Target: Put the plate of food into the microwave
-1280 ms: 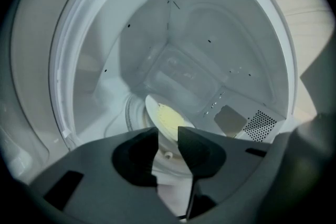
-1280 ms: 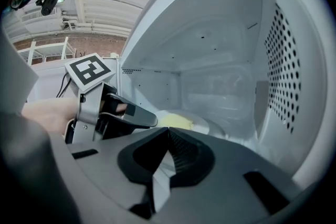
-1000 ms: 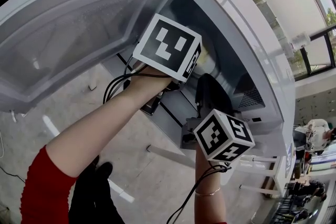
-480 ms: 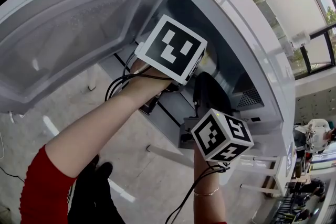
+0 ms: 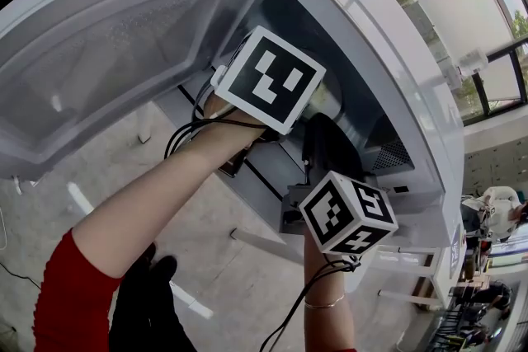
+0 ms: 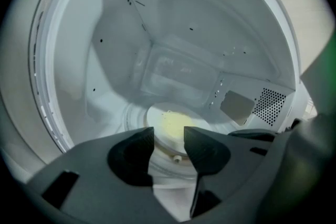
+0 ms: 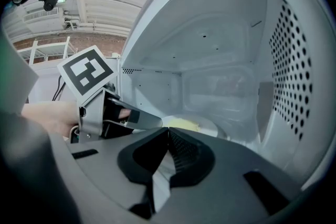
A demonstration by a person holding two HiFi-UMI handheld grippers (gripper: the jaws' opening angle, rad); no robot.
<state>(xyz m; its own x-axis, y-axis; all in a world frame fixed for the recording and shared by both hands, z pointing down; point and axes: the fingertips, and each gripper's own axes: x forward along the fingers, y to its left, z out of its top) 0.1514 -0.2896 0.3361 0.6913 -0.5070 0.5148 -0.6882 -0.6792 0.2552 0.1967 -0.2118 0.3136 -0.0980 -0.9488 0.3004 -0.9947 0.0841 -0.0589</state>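
The left gripper (image 6: 169, 134) reaches into the white microwave (image 6: 121, 60), and its two dark jaws have just been opening and now stand apart with nothing pressed between them. Just beyond the tips, showing through the gap, the plate (image 6: 154, 113) with pale yellow food (image 6: 176, 123) sits on the round turntable (image 6: 129, 119). Farther ahead and to the claw's right, a perforated vent (image 6: 270, 106) marks the back wall.

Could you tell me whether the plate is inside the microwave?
Inside: the plate sits on the microwave floor, its walls all around.
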